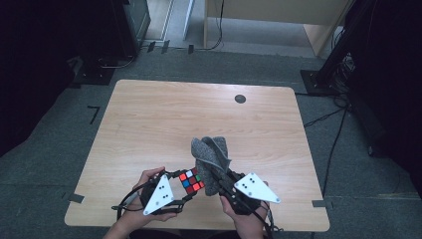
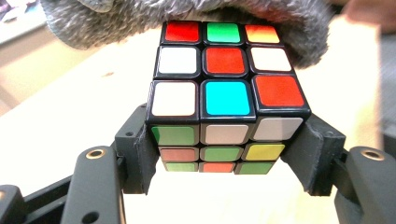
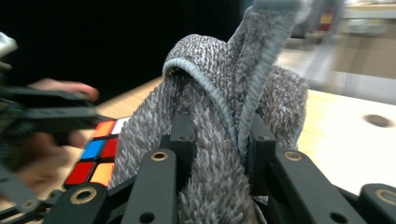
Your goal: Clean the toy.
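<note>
High view shows the left gripper [image 1: 183, 190] and the right gripper [image 1: 222, 183] close together above the near edge of the bench [image 1: 149, 114]. The left fingers [image 2: 135, 161] are pinching a puzzle cube [image 2: 224, 93]; in the left gripper view each finger presses flat against one side of the cube, and the cube sits between the fingertips and stands out beyond them. The right fingers [image 3: 184, 140] are pressed together on a grey cloth [image 3: 219, 121]; in the right gripper view the fuzzy fabric is squeezed between them, and it rises above the fingertips in folds, with a corded edge running over the top. The cloth is just beyond the cube and seems to touch its far side, because in the left gripper view the grey fabric hangs directly behind the top face of the cube. A dark round spot [image 1: 240, 98] lies on the bench, well beyond both pairs of fingers.
</note>
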`<move>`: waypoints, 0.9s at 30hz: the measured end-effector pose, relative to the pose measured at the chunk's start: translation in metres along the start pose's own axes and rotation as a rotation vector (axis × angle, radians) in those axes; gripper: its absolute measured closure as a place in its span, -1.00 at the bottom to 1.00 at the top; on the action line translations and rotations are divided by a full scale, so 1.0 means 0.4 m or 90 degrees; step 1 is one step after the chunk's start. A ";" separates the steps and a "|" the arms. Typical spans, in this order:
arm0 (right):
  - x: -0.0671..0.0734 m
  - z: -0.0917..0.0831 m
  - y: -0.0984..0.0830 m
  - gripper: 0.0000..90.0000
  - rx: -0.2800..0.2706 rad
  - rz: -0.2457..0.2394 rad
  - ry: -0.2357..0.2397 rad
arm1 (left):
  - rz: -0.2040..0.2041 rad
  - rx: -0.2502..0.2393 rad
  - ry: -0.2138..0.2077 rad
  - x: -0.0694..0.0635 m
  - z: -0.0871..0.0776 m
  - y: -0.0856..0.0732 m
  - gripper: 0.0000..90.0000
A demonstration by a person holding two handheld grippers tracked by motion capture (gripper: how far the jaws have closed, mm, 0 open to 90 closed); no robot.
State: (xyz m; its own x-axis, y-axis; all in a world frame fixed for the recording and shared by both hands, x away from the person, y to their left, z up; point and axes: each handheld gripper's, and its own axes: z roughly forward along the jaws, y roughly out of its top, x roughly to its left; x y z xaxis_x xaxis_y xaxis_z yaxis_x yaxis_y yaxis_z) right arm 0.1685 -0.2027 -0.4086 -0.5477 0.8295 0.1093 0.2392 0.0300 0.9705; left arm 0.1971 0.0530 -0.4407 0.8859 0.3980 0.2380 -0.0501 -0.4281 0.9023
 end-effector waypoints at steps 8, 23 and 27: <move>-0.015 0.049 -0.050 0.59 0.090 0.008 0.019 | -0.038 -0.093 -0.026 0.017 -0.035 0.005 -0.23; -0.006 0.039 -0.044 0.58 0.048 0.059 0.089 | -0.051 -0.086 -0.014 0.031 -0.039 -0.004 -0.24; -0.002 0.017 -0.014 0.58 0.010 0.061 0.117 | -0.049 -0.077 -0.012 0.027 -0.033 -0.006 -0.24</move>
State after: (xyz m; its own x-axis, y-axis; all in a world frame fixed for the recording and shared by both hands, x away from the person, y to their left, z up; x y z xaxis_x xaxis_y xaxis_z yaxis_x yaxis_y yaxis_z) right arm 0.1730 -0.1998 -0.4156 -0.6578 0.7138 0.2403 0.3097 -0.0345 0.9502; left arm 0.2006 0.0691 -0.4353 0.8975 0.4107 0.1605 -0.0356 -0.2953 0.9548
